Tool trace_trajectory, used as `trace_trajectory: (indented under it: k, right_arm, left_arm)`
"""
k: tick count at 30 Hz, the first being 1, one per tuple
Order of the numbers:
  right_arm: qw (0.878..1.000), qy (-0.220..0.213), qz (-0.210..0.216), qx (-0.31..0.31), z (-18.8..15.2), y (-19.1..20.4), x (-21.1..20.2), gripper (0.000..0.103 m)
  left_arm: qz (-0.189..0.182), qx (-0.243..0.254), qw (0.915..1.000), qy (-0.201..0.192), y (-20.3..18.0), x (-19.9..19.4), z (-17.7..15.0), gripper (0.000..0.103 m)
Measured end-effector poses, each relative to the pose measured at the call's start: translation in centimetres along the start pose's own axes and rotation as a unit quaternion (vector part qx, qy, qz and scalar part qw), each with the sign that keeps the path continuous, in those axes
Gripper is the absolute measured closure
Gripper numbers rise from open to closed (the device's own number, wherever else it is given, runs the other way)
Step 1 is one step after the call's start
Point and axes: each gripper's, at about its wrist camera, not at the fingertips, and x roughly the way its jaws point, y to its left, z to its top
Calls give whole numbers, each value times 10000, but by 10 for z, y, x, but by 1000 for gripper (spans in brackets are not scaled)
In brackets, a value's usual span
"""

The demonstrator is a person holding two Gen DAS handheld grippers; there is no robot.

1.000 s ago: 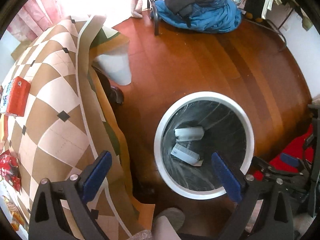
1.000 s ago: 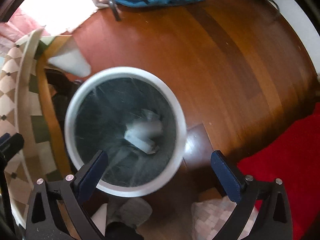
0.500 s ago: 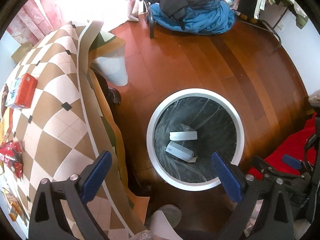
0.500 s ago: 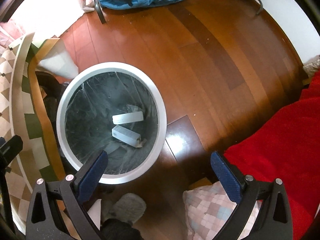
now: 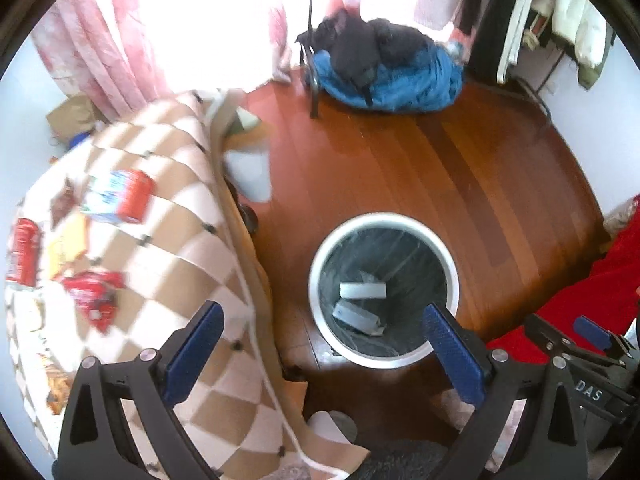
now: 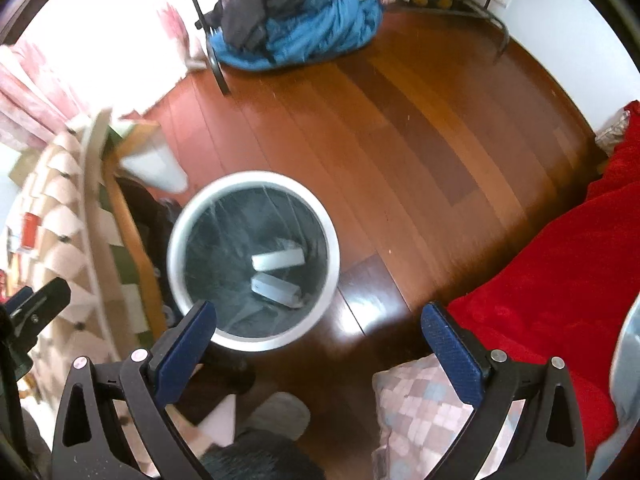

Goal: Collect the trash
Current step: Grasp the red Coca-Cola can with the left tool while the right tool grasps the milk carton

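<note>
Both grippers [image 5: 324, 340] [image 6: 316, 338] have risen, jaws apart (bin's [image 5: 320, 280] boxes [image 5: 363, 291] lie crosswise).

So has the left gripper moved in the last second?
Yes. The left gripper has pulled up and back: the trash bin looks smaller and lower, and more of the checkered tablecloth shows.

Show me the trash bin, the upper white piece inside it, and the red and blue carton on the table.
trash bin [image 5: 452, 268], left wrist view, right side of its white rim.
upper white piece [image 6: 278, 260], right wrist view, middle of its flat face.
red and blue carton [image 5: 120, 196], left wrist view, middle of its top face.
</note>
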Motion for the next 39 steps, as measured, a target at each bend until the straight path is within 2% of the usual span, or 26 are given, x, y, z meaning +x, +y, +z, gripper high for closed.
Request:
trace_trajectory:
  k: [5,10,13,17,22,26,30,32,35,37,38,39]
  right_arm:
    - [9988,-454,145,-86,0,18,-60,0]
    - [9949,-796,494,-362,7,64,-121,0]
    - [9905,-817,830,-735,12,116,-149,0]
    - [9811,-667,997,-1521,19,204,-157,0]
    - [9608,-184,1032,-2568,26,331,-120,0]
    - [9395,245,660,-3353,29,427,-54,0]
    - [9188,554,243,-3901,29,476,9,0]
    - [9048,701,-13,-4199,29,497,38,0]
    - [8933,819,-163,-4416,27,510,62,1]
    - [8893,884,-212,-4483,28,517,73,11]
    - [8891,906,-261,-4479,28,518,79,14]
    - [8908,912,-250,-4444,30,519,81,21]
  left_arm:
    - [-100,-169,9983,-551,25,-59,4,1]
    - [8,-481,9944,-940,79,-113,8,1]
    - [194,-675,9922,-1031,119,-129,10,1]
    - [691,-1077,9861,-1057,189,-134,8,1]
    - [1487,-1617,9732,-681,286,-102,3,1]
    - [1968,-1884,9619,-239,363,-58,-12,1]
    - [2021,-1935,9600,114,407,-25,-23,1]
    - [2024,-1862,9610,274,419,-10,-24,1]
    - [1897,-1790,9644,427,427,8,-22,1]
    - [1784,-1729,9673,514,427,18,-19,1]
    - [1732,-1693,9685,580,428,24,-18,1]
    - [1691,-1674,9693,613,429,28,-16,1]
